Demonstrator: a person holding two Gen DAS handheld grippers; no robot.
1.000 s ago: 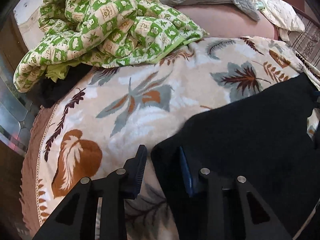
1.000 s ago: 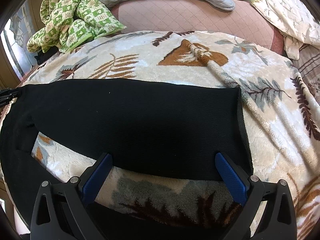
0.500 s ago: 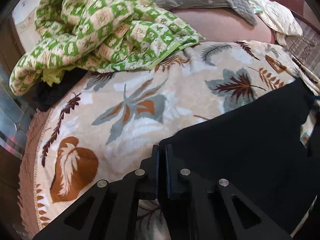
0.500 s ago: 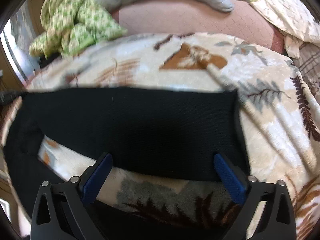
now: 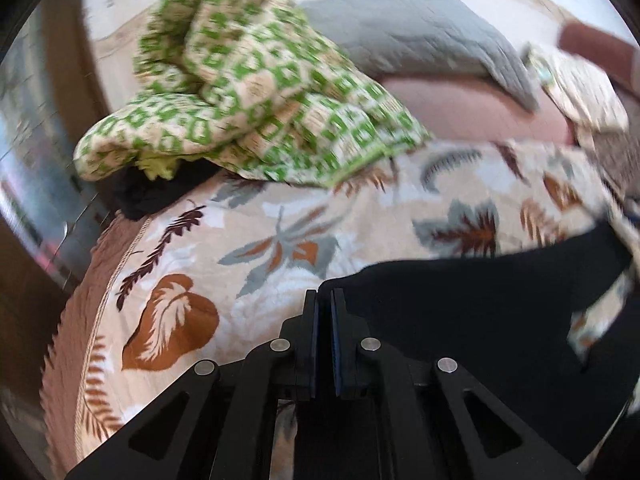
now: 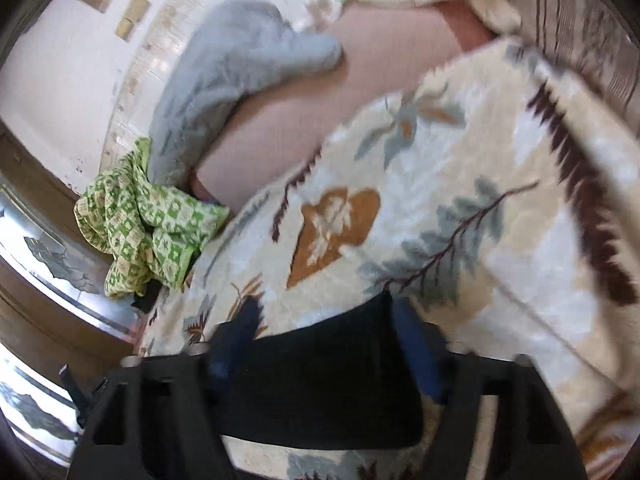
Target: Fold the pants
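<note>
Lying across the leaf-print blanket (image 5: 280,248) on the bed, the black pants (image 5: 480,312) are spreading from the lower middle toward the right edge in your left wrist view. At far left in that view the green checked quilt (image 5: 248,96) is sitting bunched at the blanket's far edge, with the grey pillow (image 5: 420,36) just beyond it on the pink sheet (image 5: 460,108). Your left hand-held gripper (image 5: 324,304) is standing closed, its pads pinching the near corner of the pants, and that corner is lifting slightly off the blanket.

In your right wrist view the scene is tilting and blurring. The quilt is sitting at the left, the pillow above it, the blanket filling the middle and right. Your right hand-held gripper (image 6: 328,340) is closing, with a band of the pants lying between its blue pads (image 6: 244,328); whether those pads are pressing the cloth yet you cannot tell from the blur.
</note>
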